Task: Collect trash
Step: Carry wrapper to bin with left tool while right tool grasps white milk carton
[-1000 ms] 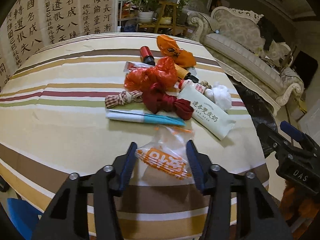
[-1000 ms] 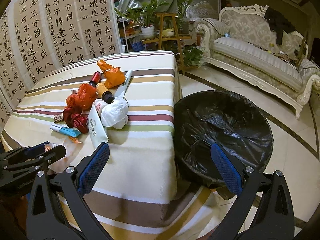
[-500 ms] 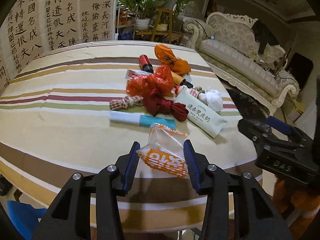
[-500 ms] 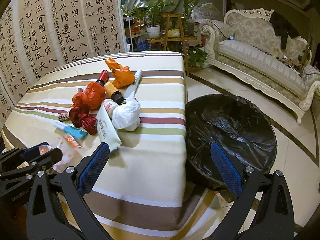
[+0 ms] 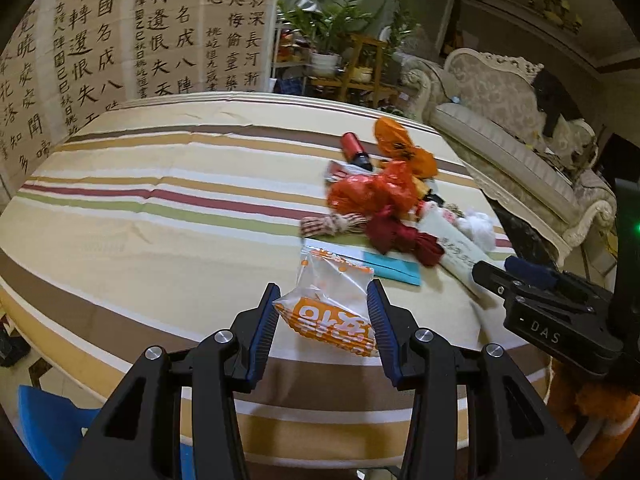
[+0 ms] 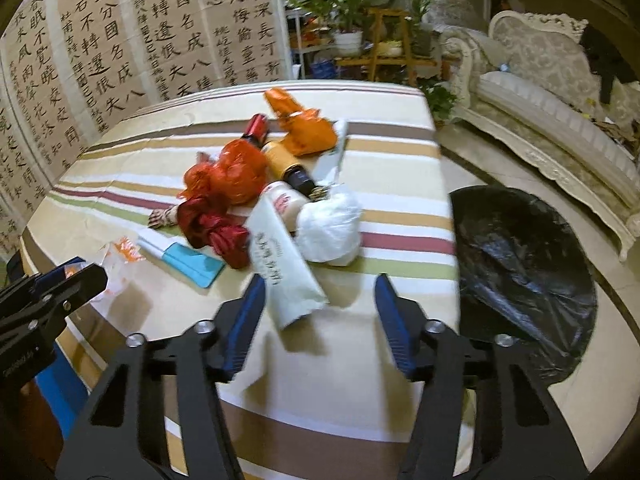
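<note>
My left gripper (image 5: 323,316) is shut on a clear wrapper with orange print (image 5: 332,304) and holds it above the striped table's near edge (image 5: 160,240). My right gripper (image 6: 318,312) is open and hangs over the table, its fingers on either side of the near end of a pale green packet (image 6: 280,264). A trash pile lies beyond: red bag (image 6: 236,172), orange bag (image 6: 304,128), white wad (image 6: 330,228), dark red cloth (image 6: 212,228), blue-white packet (image 6: 188,258). A bin lined with a black bag (image 6: 524,268) stands to the right of the table.
A calligraphy screen (image 5: 120,40) stands behind the table. A white sofa (image 6: 560,120) and potted plants on a wooden stand (image 6: 360,32) are at the back right. A blue object (image 5: 44,424) sits below the table's near left edge.
My left gripper has lifted the orange-print wrapper off the table and drawn back. My right gripper has moved left from above the bin to over the table and narrowed its opening.
</note>
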`<action>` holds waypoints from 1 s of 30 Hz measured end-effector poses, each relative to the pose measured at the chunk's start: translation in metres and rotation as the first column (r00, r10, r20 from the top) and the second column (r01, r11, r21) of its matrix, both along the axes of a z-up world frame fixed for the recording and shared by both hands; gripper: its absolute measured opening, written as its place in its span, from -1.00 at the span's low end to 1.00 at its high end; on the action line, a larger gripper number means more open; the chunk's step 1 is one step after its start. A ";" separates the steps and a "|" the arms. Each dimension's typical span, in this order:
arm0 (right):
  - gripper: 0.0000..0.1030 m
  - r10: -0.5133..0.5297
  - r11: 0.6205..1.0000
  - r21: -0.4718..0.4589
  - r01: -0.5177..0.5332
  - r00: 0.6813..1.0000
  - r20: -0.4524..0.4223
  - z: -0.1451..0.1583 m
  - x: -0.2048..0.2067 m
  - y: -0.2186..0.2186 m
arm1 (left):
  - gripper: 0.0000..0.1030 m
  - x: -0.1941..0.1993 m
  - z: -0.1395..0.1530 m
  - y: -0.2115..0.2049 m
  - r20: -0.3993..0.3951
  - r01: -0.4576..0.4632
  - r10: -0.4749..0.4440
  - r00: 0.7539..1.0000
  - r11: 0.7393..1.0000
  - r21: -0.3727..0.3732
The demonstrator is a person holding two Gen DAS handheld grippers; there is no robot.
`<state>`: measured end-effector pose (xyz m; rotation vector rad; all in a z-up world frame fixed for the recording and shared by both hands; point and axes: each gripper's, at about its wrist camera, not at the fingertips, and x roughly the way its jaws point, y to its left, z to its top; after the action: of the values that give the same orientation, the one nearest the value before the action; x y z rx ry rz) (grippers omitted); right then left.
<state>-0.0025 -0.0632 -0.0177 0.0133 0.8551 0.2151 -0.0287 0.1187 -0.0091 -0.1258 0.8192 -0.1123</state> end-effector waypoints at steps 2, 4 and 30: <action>-0.30 0.017 1.000 0.007 -0.017 1.000 -0.012 -0.002 0.002 0.005 | -0.13 0.002 -0.003 0.003 -0.004 -0.010 0.010 1.000 1.000 -0.004; -0.48 0.035 0.999 0.005 -0.035 0.999 -0.022 -0.005 0.003 0.010 | -0.13 0.003 -0.005 0.006 -0.008 -0.015 0.015 1.000 1.000 -0.007; -0.92 -0.060 0.998 0.026 0.057 0.991 0.119 0.032 -0.021 -0.038 | -0.13 0.004 0.027 -0.043 0.124 0.057 -0.053 0.991 0.998 -0.033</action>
<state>-0.0233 -0.1010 0.0144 0.0464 0.7317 0.1686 -0.0248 0.0760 0.0182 -0.1295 0.6977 -0.1853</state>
